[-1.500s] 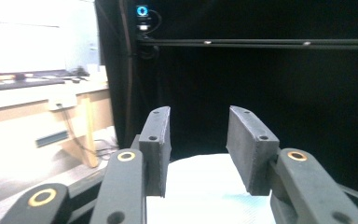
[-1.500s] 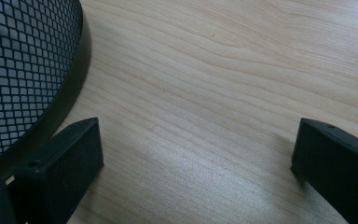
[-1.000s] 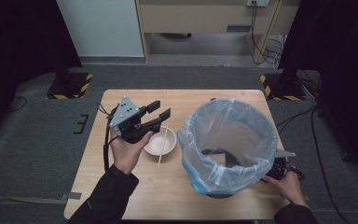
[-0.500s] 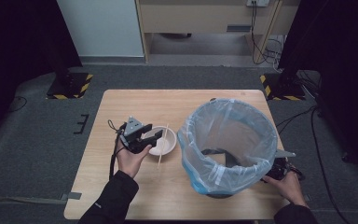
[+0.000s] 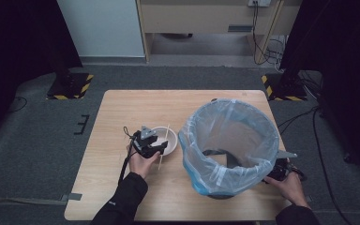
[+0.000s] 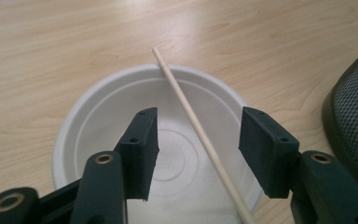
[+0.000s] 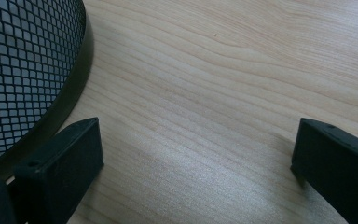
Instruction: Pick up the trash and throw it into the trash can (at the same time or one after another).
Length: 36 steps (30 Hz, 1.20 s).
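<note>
Worktop [image 5: 122,197]: pale wood grain, on grey carpet in a dark room.
Stick [image 6: 200,140]: thin, round, wooden; lies across the bowl, its long axis running away from the gripper, between the jaws, nearer the right one.
Bowl [image 6: 98,121]: white, smooth, round, directly under the left gripper [image 6: 198,144].
Left gripper: jaws just opened a little, nothing pinched.
Right gripper [image 7: 193,158]: wide open, empty, beside the black mesh bin [image 7: 23,60], lined with clear plastic.

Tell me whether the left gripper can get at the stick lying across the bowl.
Probably yes. The left gripper hangs over the white bowl with its jaws apart, and the stick runs between them untouched. Nothing lies in the way.
</note>
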Each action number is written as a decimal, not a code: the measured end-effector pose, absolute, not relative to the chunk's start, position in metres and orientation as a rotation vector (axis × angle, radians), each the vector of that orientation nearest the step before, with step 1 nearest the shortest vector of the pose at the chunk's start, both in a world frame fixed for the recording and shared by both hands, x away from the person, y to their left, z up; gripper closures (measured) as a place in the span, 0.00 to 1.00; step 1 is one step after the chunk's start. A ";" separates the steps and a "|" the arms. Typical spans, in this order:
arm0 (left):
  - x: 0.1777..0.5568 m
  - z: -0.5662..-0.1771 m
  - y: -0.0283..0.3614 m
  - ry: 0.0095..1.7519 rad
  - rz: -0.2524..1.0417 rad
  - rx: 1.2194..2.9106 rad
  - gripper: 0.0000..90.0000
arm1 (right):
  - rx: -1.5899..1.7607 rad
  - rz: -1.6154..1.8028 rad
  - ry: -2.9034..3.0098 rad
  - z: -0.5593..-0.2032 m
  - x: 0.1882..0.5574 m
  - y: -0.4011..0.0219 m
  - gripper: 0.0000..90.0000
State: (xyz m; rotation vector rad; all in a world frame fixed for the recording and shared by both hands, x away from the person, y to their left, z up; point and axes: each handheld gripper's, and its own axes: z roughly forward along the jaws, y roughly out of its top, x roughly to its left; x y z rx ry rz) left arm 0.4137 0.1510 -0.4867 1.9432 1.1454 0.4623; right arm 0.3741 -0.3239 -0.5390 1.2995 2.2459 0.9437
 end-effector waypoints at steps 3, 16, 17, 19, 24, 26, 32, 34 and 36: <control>0.415 -0.493 0.150 1.158 0.450 1.959 0.56 | 1.300 0.944 2.246 -0.539 0.374 -0.324 0.02; 0.418 -0.500 0.153 1.205 0.401 1.983 0.88 | 1.300 0.944 2.246 -0.539 0.374 -0.324 0.02; 0.418 -0.500 0.154 1.208 0.397 1.984 0.91 | 1.299 0.944 2.246 -0.539 0.374 -0.324 0.02; 0.419 -0.500 0.155 1.215 0.387 1.977 0.94 | 1.300 0.944 2.246 -0.539 0.374 -0.324 0.02; 0.419 -0.496 0.160 1.220 0.382 1.970 0.95 | 1.300 0.944 2.246 -0.539 0.374 -0.324 0.02; 0.419 -0.491 0.163 1.216 0.389 1.964 0.95 | 1.299 0.944 2.246 -0.539 0.374 -0.324 0.02; 0.410 -0.470 0.175 1.178 0.427 1.913 0.95 | 1.300 0.944 2.246 -0.539 0.374 -0.324 0.02; 0.406 -0.460 0.180 1.158 0.441 1.886 0.95 | 1.300 0.944 2.246 -0.539 0.374 -0.324 0.02; 0.402 -0.452 0.184 1.144 0.454 1.857 0.95 | 1.299 0.944 2.247 -0.539 0.374 -0.324 0.02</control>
